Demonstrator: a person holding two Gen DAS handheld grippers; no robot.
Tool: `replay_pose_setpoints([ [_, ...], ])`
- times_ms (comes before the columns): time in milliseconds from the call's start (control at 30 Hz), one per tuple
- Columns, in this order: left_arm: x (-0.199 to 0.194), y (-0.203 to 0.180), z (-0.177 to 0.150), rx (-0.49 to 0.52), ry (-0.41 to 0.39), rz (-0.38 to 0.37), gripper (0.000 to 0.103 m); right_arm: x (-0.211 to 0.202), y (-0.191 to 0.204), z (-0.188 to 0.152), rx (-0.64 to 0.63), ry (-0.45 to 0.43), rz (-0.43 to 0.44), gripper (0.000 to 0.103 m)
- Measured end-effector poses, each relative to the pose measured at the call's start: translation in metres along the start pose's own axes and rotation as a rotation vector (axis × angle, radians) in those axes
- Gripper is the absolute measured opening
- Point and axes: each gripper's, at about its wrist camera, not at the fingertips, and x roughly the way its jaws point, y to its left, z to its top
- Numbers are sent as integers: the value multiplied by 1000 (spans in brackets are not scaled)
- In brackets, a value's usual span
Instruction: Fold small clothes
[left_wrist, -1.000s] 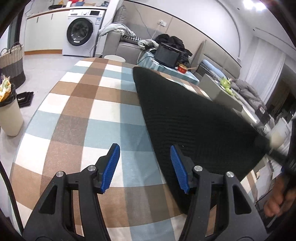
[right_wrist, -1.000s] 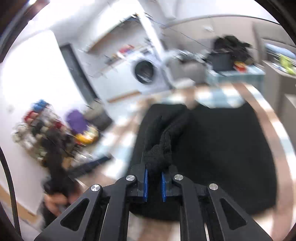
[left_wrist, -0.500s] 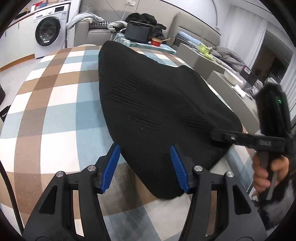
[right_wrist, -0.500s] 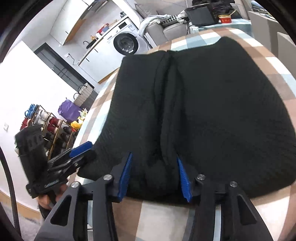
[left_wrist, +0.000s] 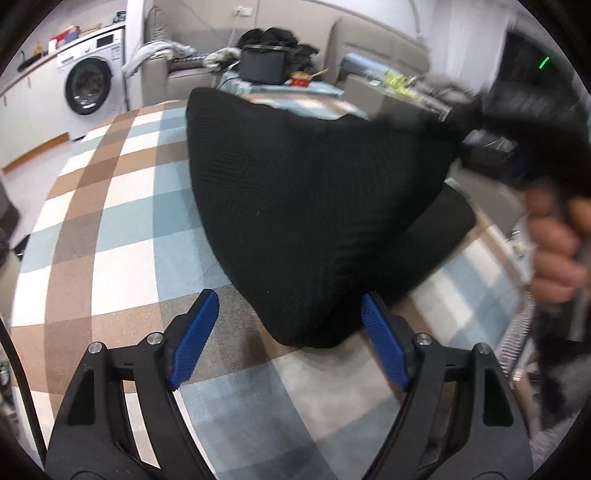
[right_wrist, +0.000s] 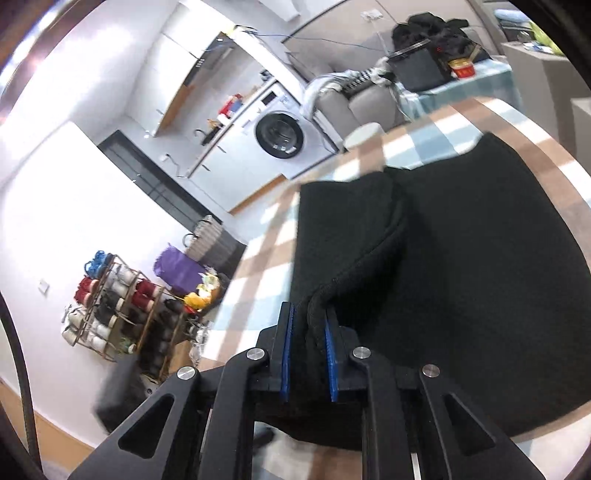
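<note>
A black knitted garment (left_wrist: 306, 206) lies on the round table with the checked cloth (left_wrist: 110, 221). My left gripper (left_wrist: 290, 339) hovers low over the table, its jaws opening wide. The garment's near corner sits between the blue pads (left_wrist: 195, 339), which do not press on it. At the upper right, blurred, my right gripper (left_wrist: 465, 110) holds the garment's far corner up off the table, a hand (left_wrist: 554, 251) on its handle. In the right wrist view my right gripper (right_wrist: 308, 354) is closing, its pads clamped on a bunched hem of the garment (right_wrist: 461, 258).
A washing machine (left_wrist: 88, 88) and a grey sofa (left_wrist: 173, 70) stand beyond the table. A black box and a red tub (left_wrist: 303, 79) sit on a low table behind. Left of the table's edge (right_wrist: 236, 280) are a shoe rack (right_wrist: 118, 306) and a purple bag (right_wrist: 177, 269).
The right gripper has closed on the garment's hem and raised that corner. The left gripper's jaws have spread wider and it has come closer to the near corner.
</note>
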Motion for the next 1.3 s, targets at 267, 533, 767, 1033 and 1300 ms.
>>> replay_pose_setpoints([
  [267, -1, 45, -16, -184, 34, 77, 64, -5, -6, -20, -18, 52, -55, 15],
  [533, -21, 49, -35, -144, 17, 18, 64, 16, -46, -37, -8, 194, -177, 32],
  [767, -46, 62, -28, -221, -71, -82, 68, 30, -63, 8, -16, 148, -182, 42],
  [1033, -10, 65, 6, -242, -55, -71, 68, 89, -75, 54, -39, 192, -197, 42],
  [1300, 22, 66, 25, -224, -23, -63, 68, 135, -78, 80, -69, 201, -237, 41],
])
